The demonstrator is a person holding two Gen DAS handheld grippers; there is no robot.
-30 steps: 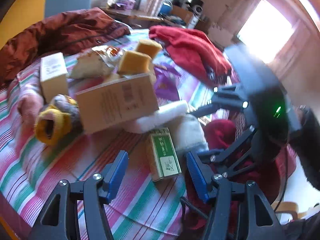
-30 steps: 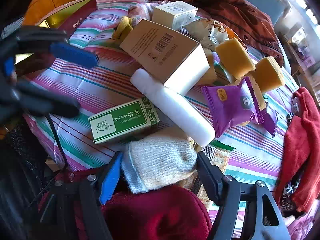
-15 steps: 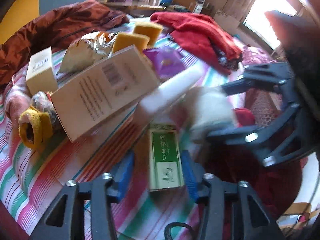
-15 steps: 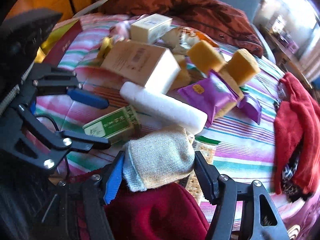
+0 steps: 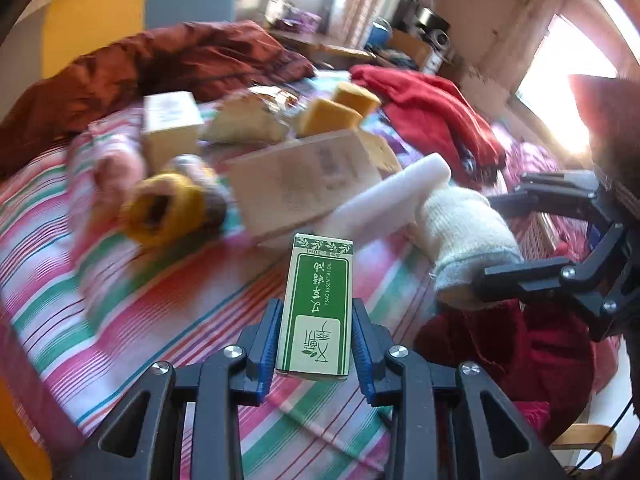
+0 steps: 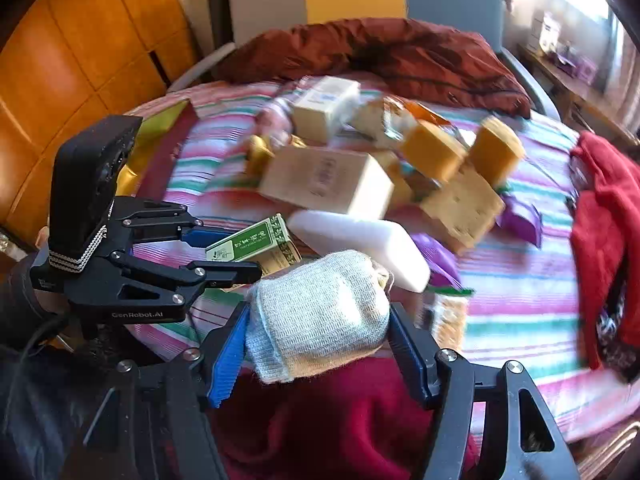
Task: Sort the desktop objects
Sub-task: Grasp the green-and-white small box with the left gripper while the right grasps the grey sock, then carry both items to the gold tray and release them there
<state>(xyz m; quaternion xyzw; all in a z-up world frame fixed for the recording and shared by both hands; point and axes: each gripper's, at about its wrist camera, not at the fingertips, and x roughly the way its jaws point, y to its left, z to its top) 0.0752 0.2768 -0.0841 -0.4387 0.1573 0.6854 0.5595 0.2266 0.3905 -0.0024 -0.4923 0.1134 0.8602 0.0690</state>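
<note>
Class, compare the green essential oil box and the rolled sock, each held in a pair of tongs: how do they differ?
The green essential oil box is rigid, flat-sided and printed; the rolled sock is soft, rounded and plain off-white. The box is slim and sits lengthwise in the left tongs; the bulkier sock fills the right tongs. Both are gripped from two sides.

Bright window (image 5: pixel 560 84), orange wooden panels (image 6: pixel 68 60), cluttered shelf (image 5: pixel 320 46)

I read "TSAO ESSENTIAL OIL" on the green box (image 5: pixel 318 304), beside Chinese characters. The left gripper (image 6: pixel 224 250) bore "GenRobot.AI".
</note>
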